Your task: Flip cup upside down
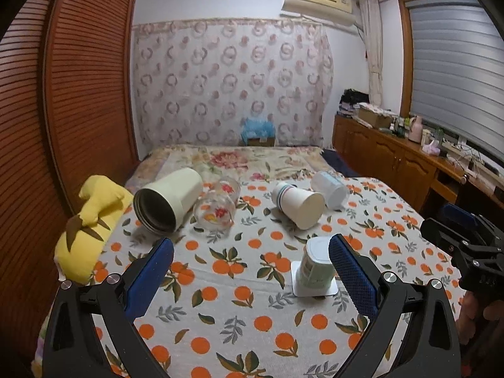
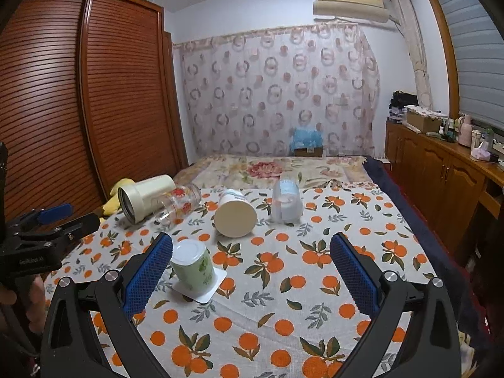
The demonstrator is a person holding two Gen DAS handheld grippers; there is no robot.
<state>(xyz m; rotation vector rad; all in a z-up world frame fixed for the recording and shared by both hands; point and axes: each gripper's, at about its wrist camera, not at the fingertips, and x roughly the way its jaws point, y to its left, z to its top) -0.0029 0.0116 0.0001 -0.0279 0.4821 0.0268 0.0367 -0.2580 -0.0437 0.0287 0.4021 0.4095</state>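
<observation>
since the green cup (image 2: 192, 267) already stands rim-down on its square lid, base up, the flip looks done. both grippers, left gripper (image 1: 250, 266) & right gripper (image 2: 252, 264), hang w/ jaws spread, empty, near it. other cups lie tipped behind it, prob next.

In the left wrist view, the left tool's right finger (image 1: 349, 271) covers the right flank of the green cup (image 1: 315, 267); its label print is too blurred to read. The right tool (image 1: 463, 252) is cut off by the frame's right edge (its finger tips cannot be made out). In the right wrist view, small items on the sideboard (image 2: 441, 157) are too small to identify.
</observation>
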